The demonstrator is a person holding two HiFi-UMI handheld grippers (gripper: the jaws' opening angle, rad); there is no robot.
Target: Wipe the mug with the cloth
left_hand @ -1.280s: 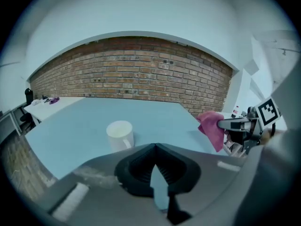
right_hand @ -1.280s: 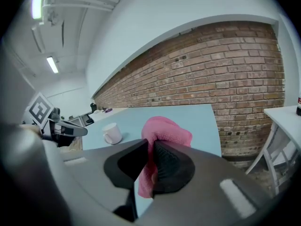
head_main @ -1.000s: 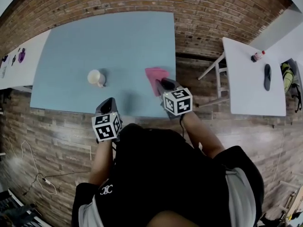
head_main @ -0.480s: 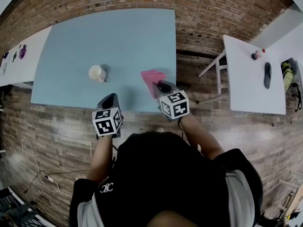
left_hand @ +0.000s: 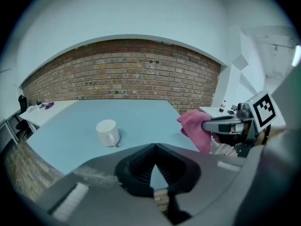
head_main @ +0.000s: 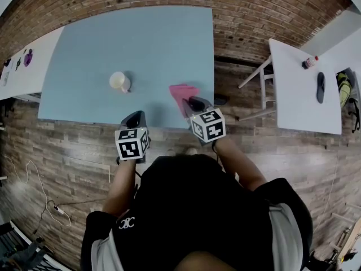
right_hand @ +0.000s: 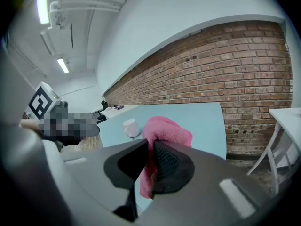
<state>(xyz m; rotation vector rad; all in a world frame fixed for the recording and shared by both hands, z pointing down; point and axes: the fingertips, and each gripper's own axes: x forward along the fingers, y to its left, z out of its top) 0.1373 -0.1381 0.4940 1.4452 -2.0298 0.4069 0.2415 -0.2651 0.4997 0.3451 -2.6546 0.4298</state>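
Observation:
A white mug (head_main: pixel 119 82) stands upright on the light blue table (head_main: pixel 135 44), left of centre; it also shows in the left gripper view as the mug (left_hand: pixel 108 133) and small in the right gripper view as the mug (right_hand: pixel 131 128). My right gripper (head_main: pixel 190 103) is shut on a pink cloth (head_main: pixel 183 95) near the table's front right corner; the cloth (right_hand: pixel 162 142) hangs between its jaws. My left gripper (head_main: pixel 134 119) is shut and empty at the table's front edge, short of the mug. In the left gripper view the cloth (left_hand: pixel 197 128) hangs at the right.
A white table (head_main: pixel 302 89) at the right carries a small bottle (head_main: pixel 309 62) and a dark object. Another white table (head_main: pixel 22 66) with small purple items stands at the left. A brick wall runs behind the blue table, and a brick-patterned floor surrounds it.
The right gripper with the pink cloth has shifted a little left along the table's front edge. The left gripper has stayed nearly where it was. The mug has not moved.

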